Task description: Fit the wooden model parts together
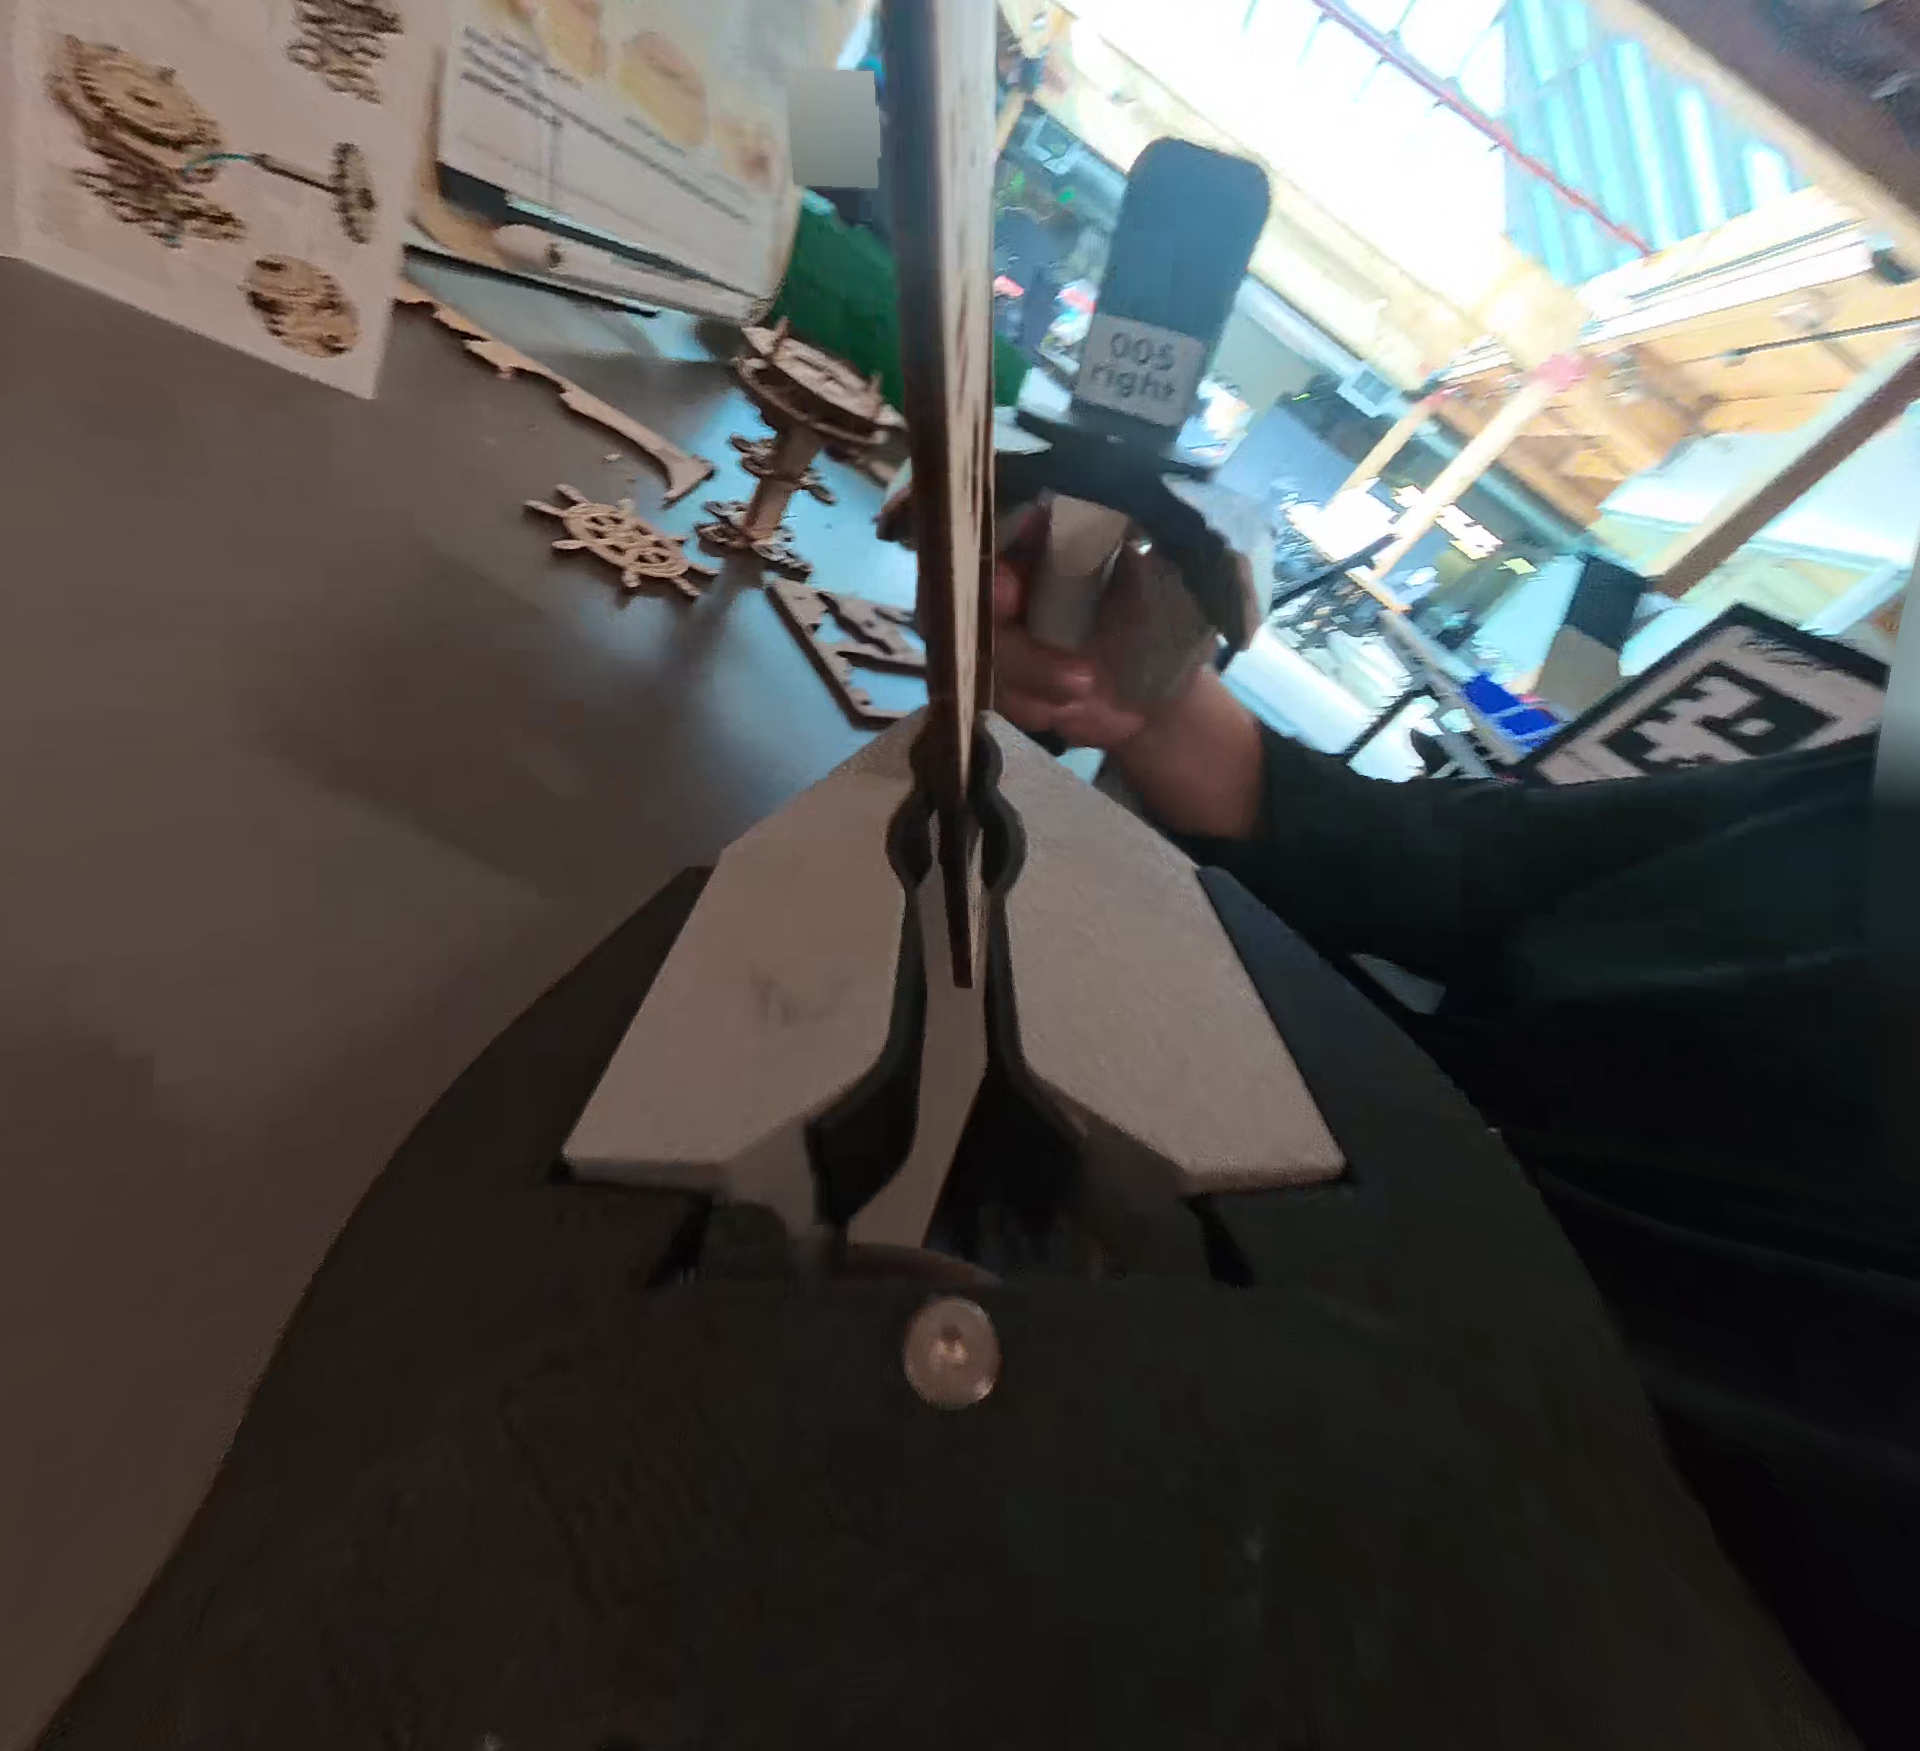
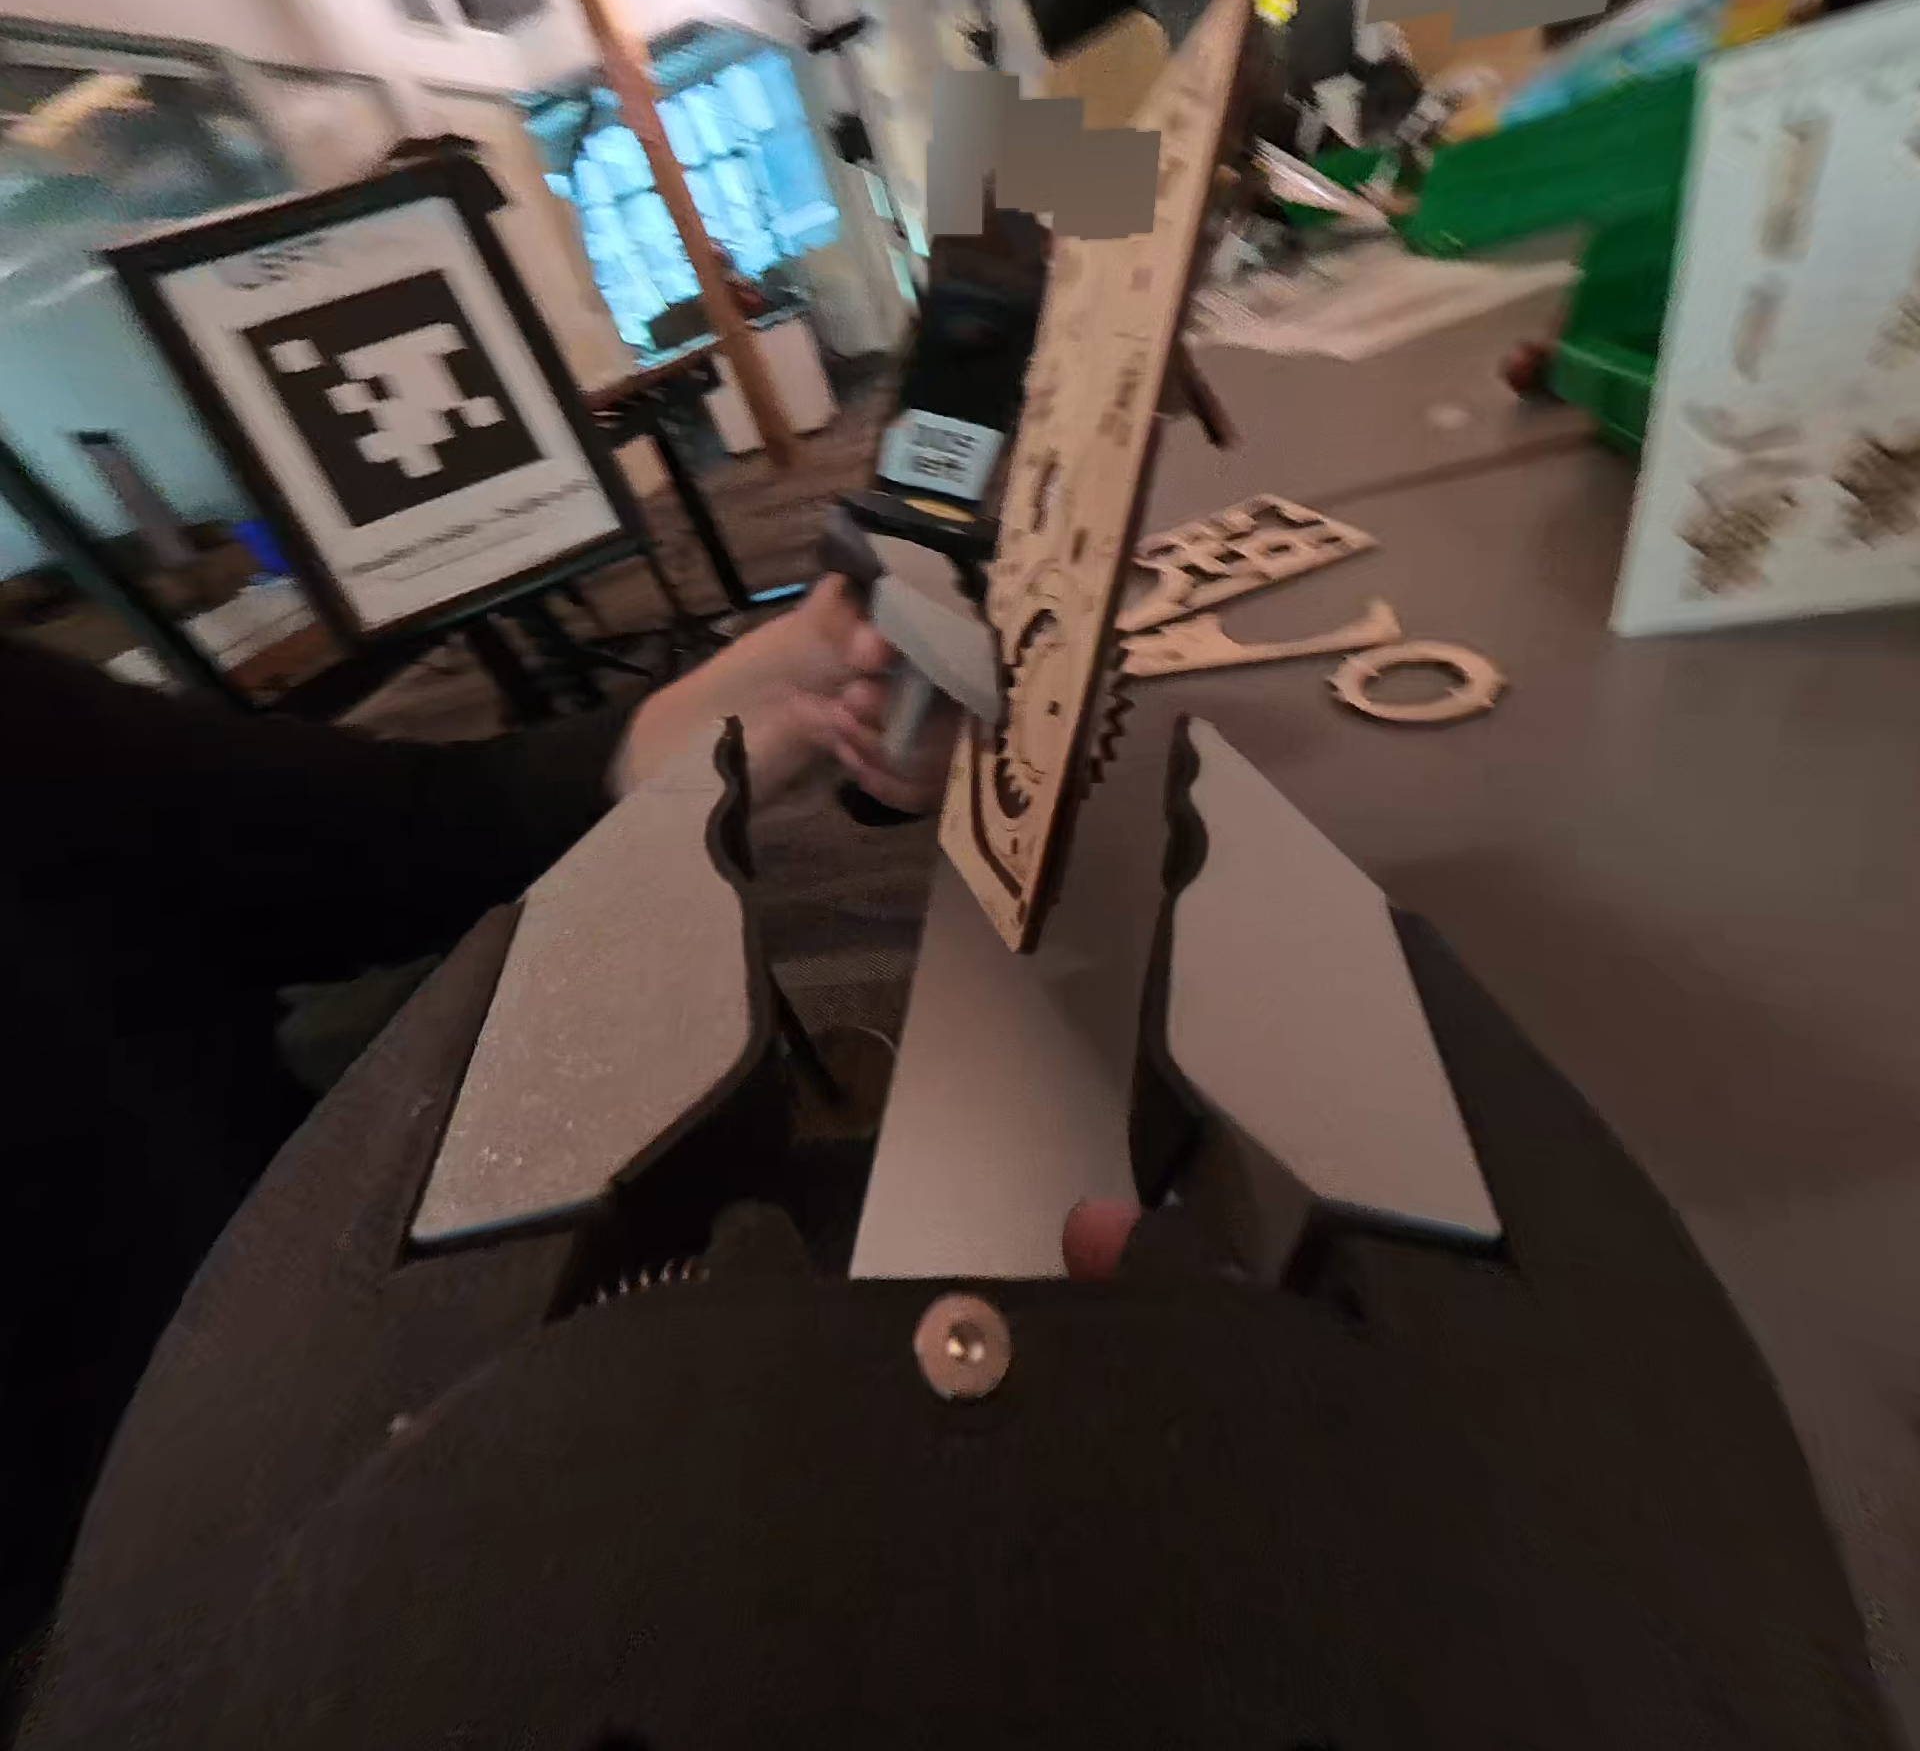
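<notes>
Grey tabletop (image 1: 260,662), one clamped wooden sheet (image 1: 940,351), two grippers

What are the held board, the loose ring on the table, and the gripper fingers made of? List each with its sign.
Board: thin plywood, apparently; pale matte face, dark burnt-looking cut lines and edges.
Ring: seemingly the same pale wood, flat, notched rim.
Fingers: probably plastic; grey, matte, grainy surface, black inner edges.

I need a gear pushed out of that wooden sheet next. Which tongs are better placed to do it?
Right. The right tongs are open and empty, with the sheet just ahead of them. The left tongs are shut on the sheet's edge, holding it upright.
</notes>
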The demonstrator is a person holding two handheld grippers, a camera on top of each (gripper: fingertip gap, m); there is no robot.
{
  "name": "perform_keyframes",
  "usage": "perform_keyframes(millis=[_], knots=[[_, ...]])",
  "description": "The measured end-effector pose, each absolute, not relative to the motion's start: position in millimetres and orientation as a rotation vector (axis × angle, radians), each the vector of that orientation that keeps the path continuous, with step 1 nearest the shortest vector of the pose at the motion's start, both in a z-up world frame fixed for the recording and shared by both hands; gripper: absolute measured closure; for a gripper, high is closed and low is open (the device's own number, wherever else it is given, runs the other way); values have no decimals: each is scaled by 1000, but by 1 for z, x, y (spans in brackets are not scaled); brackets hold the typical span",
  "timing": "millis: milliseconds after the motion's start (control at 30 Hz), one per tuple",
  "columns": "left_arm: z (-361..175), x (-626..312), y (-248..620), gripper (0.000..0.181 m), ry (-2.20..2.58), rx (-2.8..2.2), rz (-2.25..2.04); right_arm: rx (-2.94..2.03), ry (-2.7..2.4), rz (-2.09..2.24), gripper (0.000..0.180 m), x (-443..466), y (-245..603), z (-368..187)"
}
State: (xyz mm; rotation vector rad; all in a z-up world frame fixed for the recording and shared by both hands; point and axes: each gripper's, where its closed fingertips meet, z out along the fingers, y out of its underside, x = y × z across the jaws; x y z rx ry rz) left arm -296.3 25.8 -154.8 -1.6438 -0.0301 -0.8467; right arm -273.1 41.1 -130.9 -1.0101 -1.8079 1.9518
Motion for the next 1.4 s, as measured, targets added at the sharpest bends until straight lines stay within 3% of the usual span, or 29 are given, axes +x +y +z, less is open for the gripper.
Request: perform_keyframes(millis=[133,433,567,633,733,833,900,1000,1133,1333,1400], knots=[[-138,-284,19,179,-4,-1518,-1065,-753,-1919,1936,85,-256,20,-127],[-133,-281,24,180,-88,-1463,-1218,-616,-1891,1811,78,-278,3,-116],[-147,-288,29,178,-97,-1576,-1067,-780,-1836,1841,117,-294,15,-122],[-155,-292,32,174,-110,-1631,-989,-864,-1847,1812,156,-299,24,-131],[-149,-303,32,169,-123,-1590,-901,-977,-1898,1795,179,-303,29,-147],[-148,-320,32,163,-172,-1573,-834,-1048,-1946,1701,179,-308,31,-162],[-144,-320,30,177,-133,-1556,-803,-1104,-1952,1612,176,-313,36,-172],[-155,-321,35,180,-126,-1639,-698,-1191,-1928,1410,168,-323,52,-185],[-153,-318,36,180,-113,-1628,-739,-1191,-1951,1294,128,-322,55,-189],[-138,-351,10,180,-178,-1549,-735,-1199,-1904,1392,117,-297,66,-175],[-135,-368,-6,180,-213,-1577,-737,-1268,-1906,1323,121,-292,76,-184]])
